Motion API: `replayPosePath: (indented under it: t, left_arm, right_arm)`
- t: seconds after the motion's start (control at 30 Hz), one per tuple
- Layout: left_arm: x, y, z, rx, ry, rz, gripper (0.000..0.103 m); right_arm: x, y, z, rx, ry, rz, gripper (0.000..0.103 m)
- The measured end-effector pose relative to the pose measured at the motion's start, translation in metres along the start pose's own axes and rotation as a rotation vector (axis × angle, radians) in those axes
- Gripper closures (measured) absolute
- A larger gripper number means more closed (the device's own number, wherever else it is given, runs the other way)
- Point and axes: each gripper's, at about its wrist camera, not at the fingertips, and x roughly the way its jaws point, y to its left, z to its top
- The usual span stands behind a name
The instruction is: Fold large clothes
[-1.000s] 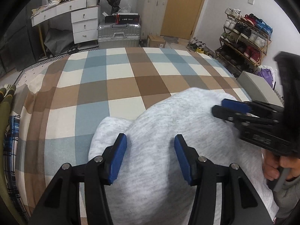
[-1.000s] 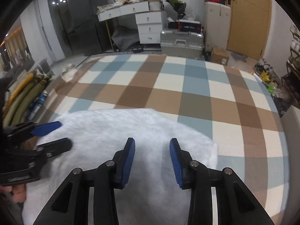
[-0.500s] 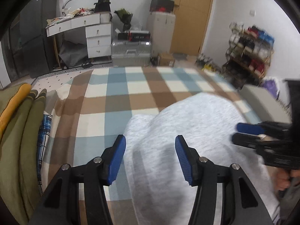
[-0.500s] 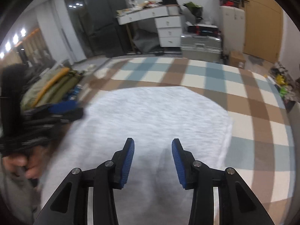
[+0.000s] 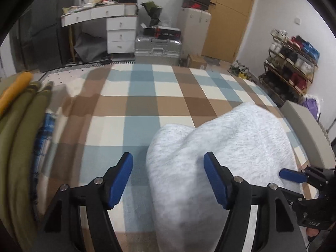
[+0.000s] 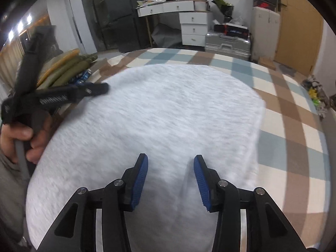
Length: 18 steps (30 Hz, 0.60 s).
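— Jaws: left gripper is opening over the garment's edge; right gripper parted, holding nothing.
— Grey, soft, floppy, lying on the bed. Grab corners, probably; edges look blurred.

Light grey fleece garment, folded, lying flat on checked bedspread

One grey garment is lying on one checked bedspread; two grippers, the left gripper and the right gripper, are hovering; one silver suitcase is standing beyond the far edge.
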Motion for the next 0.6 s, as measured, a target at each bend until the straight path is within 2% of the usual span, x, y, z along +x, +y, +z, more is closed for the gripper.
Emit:
replayPosePath:
  t: [0.07, 0.13, 0.2, 0.27, 0.33, 0.37, 0.4, 0.47, 0.57, 0.6]
  left_arm:
    - [-0.024, 0.003, -0.005, -0.046, -0.026, 0.003, 0.046]
    - [-0.049, -0.002, -0.016, -0.043, -0.065, -0.042, 0.047]
    - [-0.069, -0.016, -0.030, 0.017, -0.085, -0.085, 0.047]
    - [-0.072, -0.034, -0.046, 0.086, -0.056, -0.119, 0.047]
    - [-0.054, -0.049, -0.058, 0.167, 0.022, -0.093, 0.047]
    - [-0.040, -0.055, -0.068, 0.210, 0.060, -0.040, 0.047]
    - [-0.035, -0.058, -0.074, 0.252, 0.040, 0.002, 0.047]
    - [-0.036, -0.062, -0.081, 0.298, -0.012, 0.025, 0.046]
    - [-0.036, -0.055, -0.076, 0.259, -0.002, 0.009, 0.045]
    - [-0.038, -0.056, -0.077, 0.261, -0.008, 0.011, 0.045]
  right_arm:
    - [-0.011, -0.005, -0.006, 0.015, 0.004, -0.007, 0.059]
    - [-0.025, -0.002, -0.010, 0.009, -0.005, -0.026, 0.059]
    - [-0.039, 0.006, -0.009, 0.008, -0.043, 0.025, 0.058]
    - [-0.044, 0.016, -0.008, 0.025, -0.086, 0.103, 0.057]
    - [-0.028, 0.027, -0.006, 0.008, -0.062, 0.114, 0.056]
    - [-0.012, 0.030, -0.009, -0.001, -0.028, 0.098, 0.055]
    - [-0.003, 0.028, -0.012, 0.004, -0.022, 0.111, 0.054]
    - [-0.005, 0.020, -0.014, 0.011, -0.036, 0.138, 0.054]
    - [-0.011, 0.004, -0.023, 0.040, -0.013, 0.069, 0.054]
    - [-0.016, -0.002, -0.028, 0.062, -0.014, 0.084, 0.054]
